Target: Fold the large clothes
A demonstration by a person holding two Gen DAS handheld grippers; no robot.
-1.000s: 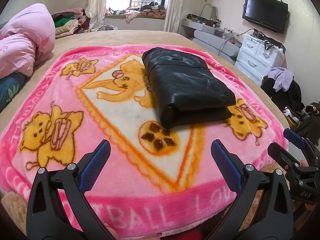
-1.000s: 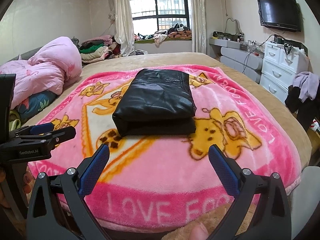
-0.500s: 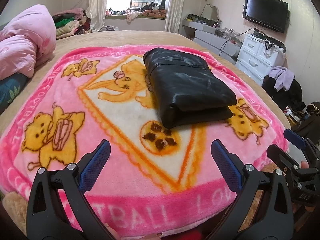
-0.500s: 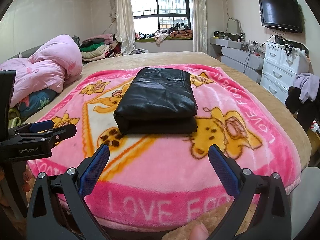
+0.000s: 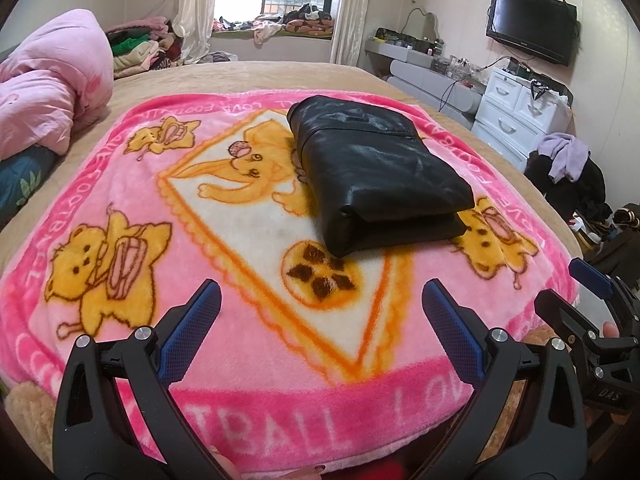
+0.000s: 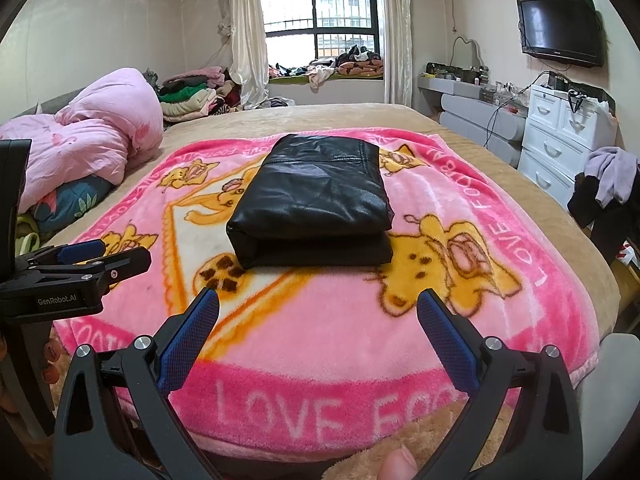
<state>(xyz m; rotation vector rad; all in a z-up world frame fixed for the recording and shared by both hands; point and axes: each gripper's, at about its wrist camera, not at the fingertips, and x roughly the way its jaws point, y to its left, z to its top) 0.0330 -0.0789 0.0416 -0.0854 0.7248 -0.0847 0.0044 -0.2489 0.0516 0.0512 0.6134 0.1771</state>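
Note:
A black leather garment (image 5: pixel 376 172) (image 6: pixel 316 208) lies folded into a thick rectangle on a pink cartoon blanket (image 5: pixel 132 184) (image 6: pixel 500 232) spread over the bed. My left gripper (image 5: pixel 320 300) is open near the blanket's front edge, well short of the garment, with nothing between its fingers. My right gripper (image 6: pixel 318 308) is open too, held back over the front edge. Each gripper shows in the other's view: the right one (image 5: pixel 588 304) at the far right, the left one (image 6: pixel 84 264) at the far left.
A bunched pink duvet (image 5: pixel 48 80) (image 6: pixel 80 140) lies at the bed's left. White drawers (image 6: pixel 560 132), a wall TV (image 6: pixel 560 28) and a chair draped with clothes (image 6: pixel 608 184) stand to the right. Piled clothes (image 6: pixel 192 96) sit by the window.
Both grippers have eased back and up a little from the bed; the garment has stayed put and both grippers remain open.

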